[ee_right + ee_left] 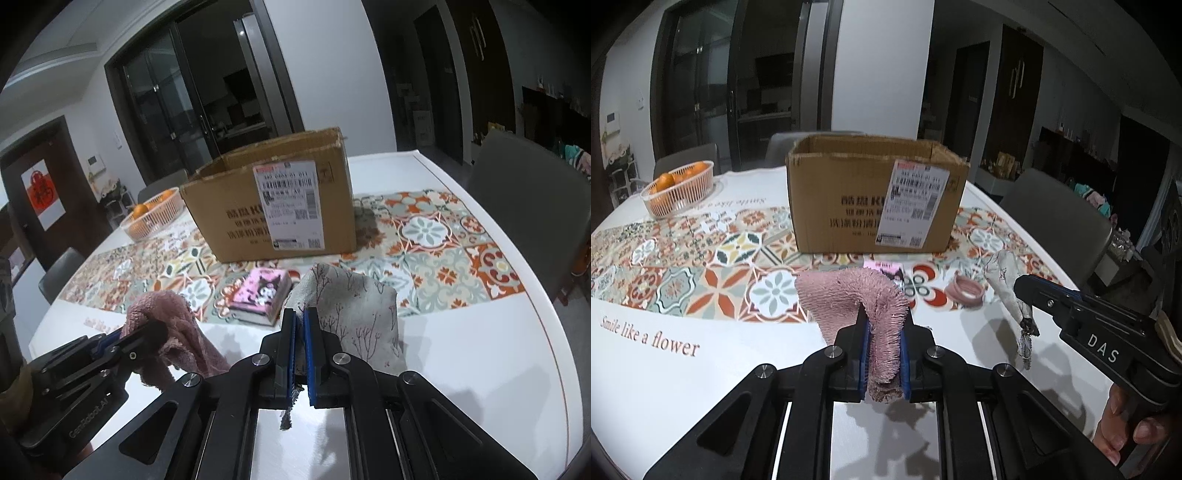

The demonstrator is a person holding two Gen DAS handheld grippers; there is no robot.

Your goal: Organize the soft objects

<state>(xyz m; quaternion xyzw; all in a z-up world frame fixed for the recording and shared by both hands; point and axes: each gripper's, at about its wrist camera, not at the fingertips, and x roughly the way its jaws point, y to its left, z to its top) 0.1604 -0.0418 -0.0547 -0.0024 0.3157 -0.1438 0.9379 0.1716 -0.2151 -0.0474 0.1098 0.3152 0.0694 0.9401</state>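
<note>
My left gripper (882, 325) is shut on a pink fluffy towel (849, 295) and holds it above the table, in front of the open cardboard box (875, 195). It also shows in the right wrist view (147, 332) with the pink towel (173, 314). My right gripper (300, 317) is shut on a grey cloth with a branch print (354, 306). In the left wrist view the right gripper (1021, 286) holds the grey cloth (1008, 280) at the right. The box (273, 206) stands behind both cloths.
A pink Kuromi pack (260, 291) lies on the patterned tablecloth (436, 251) in front of the box. A pink ring (964, 290) lies near it. A basket of oranges (677, 188) stands at the far left. Grey chairs (1056, 218) stand around the table.
</note>
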